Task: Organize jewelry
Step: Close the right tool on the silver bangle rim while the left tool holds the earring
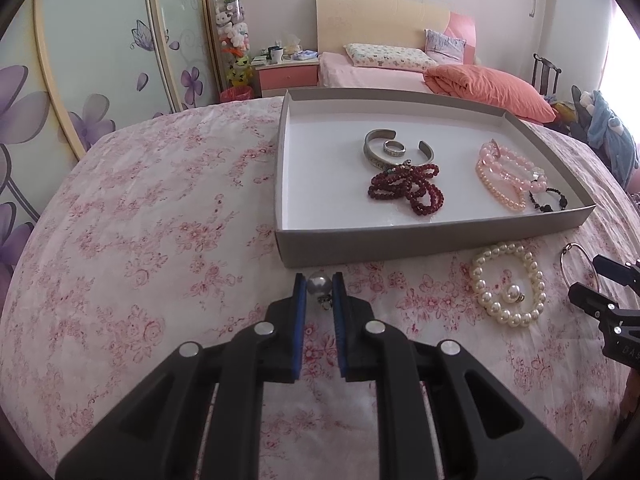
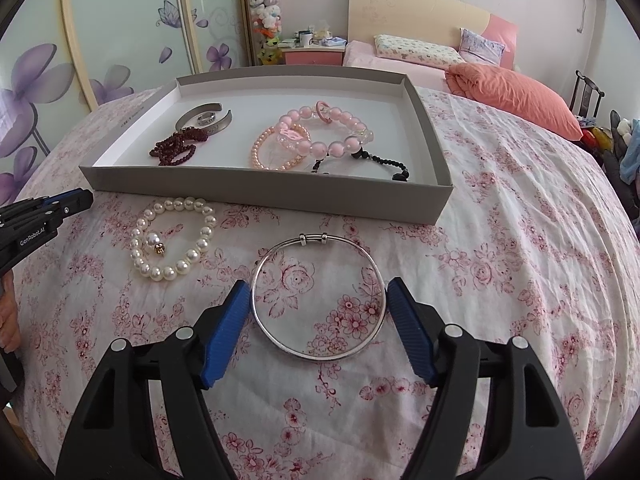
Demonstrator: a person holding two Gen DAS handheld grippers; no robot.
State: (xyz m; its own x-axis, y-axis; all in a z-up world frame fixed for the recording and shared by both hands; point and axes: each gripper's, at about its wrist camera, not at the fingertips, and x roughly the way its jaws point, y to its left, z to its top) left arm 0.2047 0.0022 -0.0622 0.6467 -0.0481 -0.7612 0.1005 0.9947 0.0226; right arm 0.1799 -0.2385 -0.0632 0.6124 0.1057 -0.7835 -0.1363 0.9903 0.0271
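We hold a pearl earring (image 1: 319,285) pinched between the closed jaws of the left gripper (image 1: 319,292), just in front of the box (image 1: 400,236); it is a round, grey-white pearl with a small metal fitting below it. The right gripper (image 2: 318,300) has its jaws spread wide on either side of a thin silver bangle (image 2: 319,296) lying flat on the flowered cloth (image 2: 500,280) in front of the box; whether the pads touch it we cannot tell. Left of the bangle, also in front of the box, lies a white pearl bracelet (image 2: 173,236) with a second pearl earring (image 2: 154,242) inside its loop. Inside the box: a silver cuff (image 1: 384,152), a ring (image 1: 394,147), dark red beads (image 1: 408,190), pink bead bracelets (image 1: 506,172), a black bead string (image 1: 548,200).
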